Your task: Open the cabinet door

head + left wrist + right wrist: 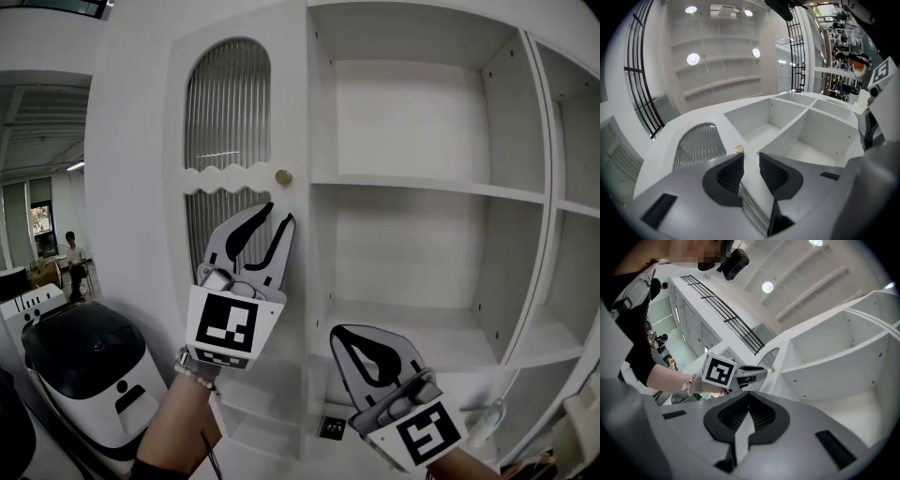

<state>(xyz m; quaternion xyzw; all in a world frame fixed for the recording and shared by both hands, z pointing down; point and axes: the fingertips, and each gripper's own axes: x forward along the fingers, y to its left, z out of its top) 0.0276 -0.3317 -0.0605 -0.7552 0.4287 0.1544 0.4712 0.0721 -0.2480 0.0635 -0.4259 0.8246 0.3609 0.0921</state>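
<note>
White-painted, the cabinet door (141, 141) fills the left half of the head view. An arched panel of ribbed glass (228, 103) is set into it, and a small round brass knob (282, 176) sits at three o'clock on its frame, close to the closing edge. The door appears to lie flat against the cabinet front, and none of the space behind it shows, so I judge it shut and the task barely begun.

Just below the knob, at its six o'clock, the left gripper (280, 214) points up at it. Its jaws are parted with nothing between them. In the left gripper view the knob (739, 149) lies just beyond the left jaw's tip, not yet inside the gap, so no grip has been made.

At about five o'clock from it, the right gripper (342, 333) is lower and apart from the door, its jaws closed together on nothing.

Closing on the knob and swinging the door out are both left to do.

Bare white open shelves (422, 183) stand at three o'clock of the door, and a white-and-black machine (84, 366) sits at seven o'clock.
</note>
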